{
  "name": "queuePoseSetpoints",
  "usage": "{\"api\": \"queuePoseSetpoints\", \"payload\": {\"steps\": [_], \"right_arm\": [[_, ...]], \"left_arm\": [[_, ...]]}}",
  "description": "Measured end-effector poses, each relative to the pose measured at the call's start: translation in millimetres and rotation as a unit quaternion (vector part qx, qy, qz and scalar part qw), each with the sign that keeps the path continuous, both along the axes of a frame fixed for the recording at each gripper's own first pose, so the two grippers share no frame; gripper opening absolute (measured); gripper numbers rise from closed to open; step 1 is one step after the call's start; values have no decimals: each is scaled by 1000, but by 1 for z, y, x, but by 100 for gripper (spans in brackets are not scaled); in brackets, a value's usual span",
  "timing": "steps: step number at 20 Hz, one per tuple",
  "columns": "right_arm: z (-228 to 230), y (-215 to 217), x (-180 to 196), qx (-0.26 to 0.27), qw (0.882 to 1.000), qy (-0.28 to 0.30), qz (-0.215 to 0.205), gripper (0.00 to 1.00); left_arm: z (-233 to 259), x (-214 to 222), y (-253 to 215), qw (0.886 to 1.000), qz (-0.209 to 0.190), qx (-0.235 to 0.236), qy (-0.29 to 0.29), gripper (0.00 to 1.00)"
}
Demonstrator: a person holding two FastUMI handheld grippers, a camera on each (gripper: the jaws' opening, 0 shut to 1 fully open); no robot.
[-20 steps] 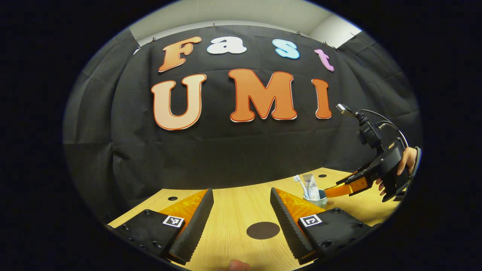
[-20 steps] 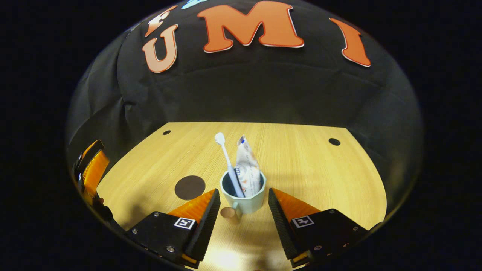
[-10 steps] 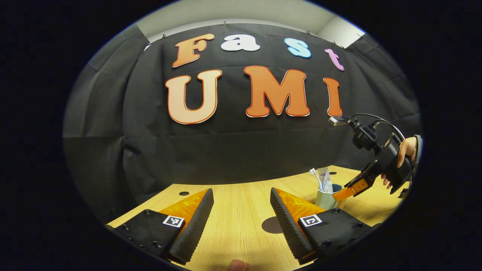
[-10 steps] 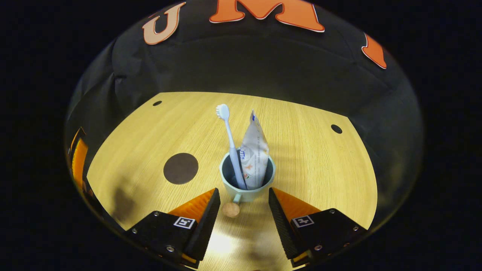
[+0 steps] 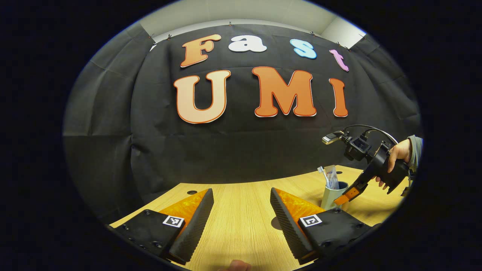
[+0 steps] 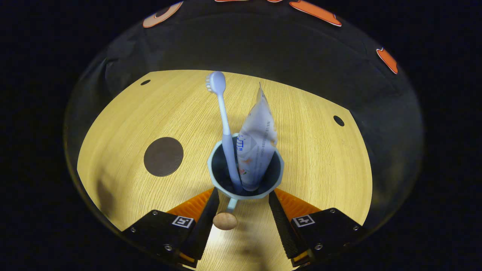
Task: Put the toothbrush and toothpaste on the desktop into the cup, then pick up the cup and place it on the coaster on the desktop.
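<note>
the right gripper (image 6: pixel 240 205) is standing apart, flanking the pale green ceramic cup (image 6: pixel 245 177) holding a light blue toothbrush (image 6: pixel 223 124) and white toothpaste tube (image 6: pixel 257 143). the left gripper (image 5: pixel 241 210) is hanging apart over the wooden counter (image 5: pixel 241 226). the round dark brown coaster (image 6: pixel 163 156) is lying at the cup's 9 o'clock.

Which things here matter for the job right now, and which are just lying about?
Job: cup, toothbrush and toothpaste standing in it, dark round coaster, open right gripper at the cup's handle.

Lying about: left gripper, open and holding nothing; desktop with its holes.
</note>
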State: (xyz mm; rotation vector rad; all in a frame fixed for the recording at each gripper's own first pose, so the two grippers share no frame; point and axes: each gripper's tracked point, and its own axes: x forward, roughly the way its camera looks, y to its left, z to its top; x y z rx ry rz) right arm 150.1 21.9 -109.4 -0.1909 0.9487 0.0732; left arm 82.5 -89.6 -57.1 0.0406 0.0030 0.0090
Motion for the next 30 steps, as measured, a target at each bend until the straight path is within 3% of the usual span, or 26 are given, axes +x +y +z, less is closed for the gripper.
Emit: {"api": "queuePoseSetpoints", "payload": {"steps": [3, 8, 10, 12, 16, 30], "right_arm": [[-2, -1, -2, -3, 1000, 5, -4, 75], [-7, -5, -1, -4, 1000, 11, -13, 50], [-8, 2, -2, 19, 999, 9, -24, 34], [-10, 6, -1, 48, 998, 7, -37, 28], [-10, 4, 4, 48, 998, -5, -38, 22], [2, 9, 10, 57, 998, -34, -4, 21]], "left_arm": [[0, -2, -6, 1000, -3, -1, 6, 96], [-4, -2, -18, 1000, -16, 2, 10, 95], [-5, -3, -21, 1000, -20, 3, 11, 96], [-7, -2, -22, 1000, -20, 4, 13, 95], [-10, -4, -20, 1000, -18, 2, 20, 95], [-15, -4, -17, 999, -16, -7, 28, 96]]}}
